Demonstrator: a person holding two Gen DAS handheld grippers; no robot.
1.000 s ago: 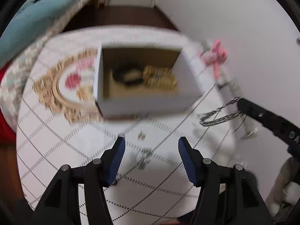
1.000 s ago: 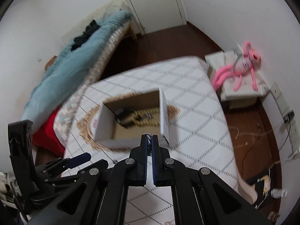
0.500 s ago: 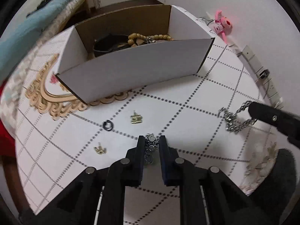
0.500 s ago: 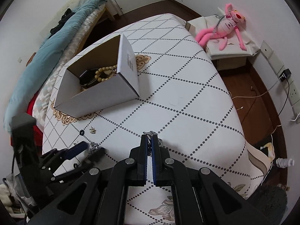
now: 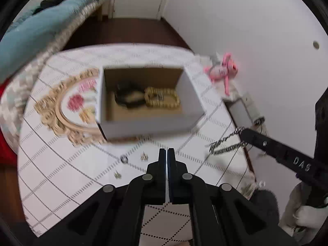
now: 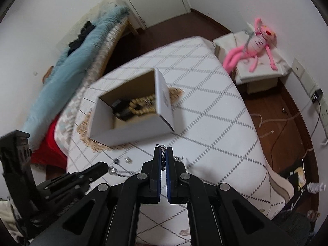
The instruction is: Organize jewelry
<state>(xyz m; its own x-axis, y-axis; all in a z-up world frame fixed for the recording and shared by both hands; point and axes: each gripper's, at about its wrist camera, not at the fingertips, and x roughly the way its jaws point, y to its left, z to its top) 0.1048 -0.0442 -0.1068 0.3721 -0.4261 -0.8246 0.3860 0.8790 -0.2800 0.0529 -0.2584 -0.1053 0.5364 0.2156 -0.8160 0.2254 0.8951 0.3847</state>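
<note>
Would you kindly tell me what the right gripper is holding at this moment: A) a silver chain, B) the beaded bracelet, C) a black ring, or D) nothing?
A: in the left wrist view, the silver chain dangles from the right gripper, clear of the table.

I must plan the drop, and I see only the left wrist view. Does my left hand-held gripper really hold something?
Observer: Yes, it seems so. The right wrist view shows a thin silver piece pinched at the left hand-held gripper tip.
Operator: Is the other grip good?
Observer: The right hand-held gripper is shut, and the silver chain pokes out above its pads.
Operator: Any clutter lower down?
Observer: A plastic bottle lies on the floor.
</note>
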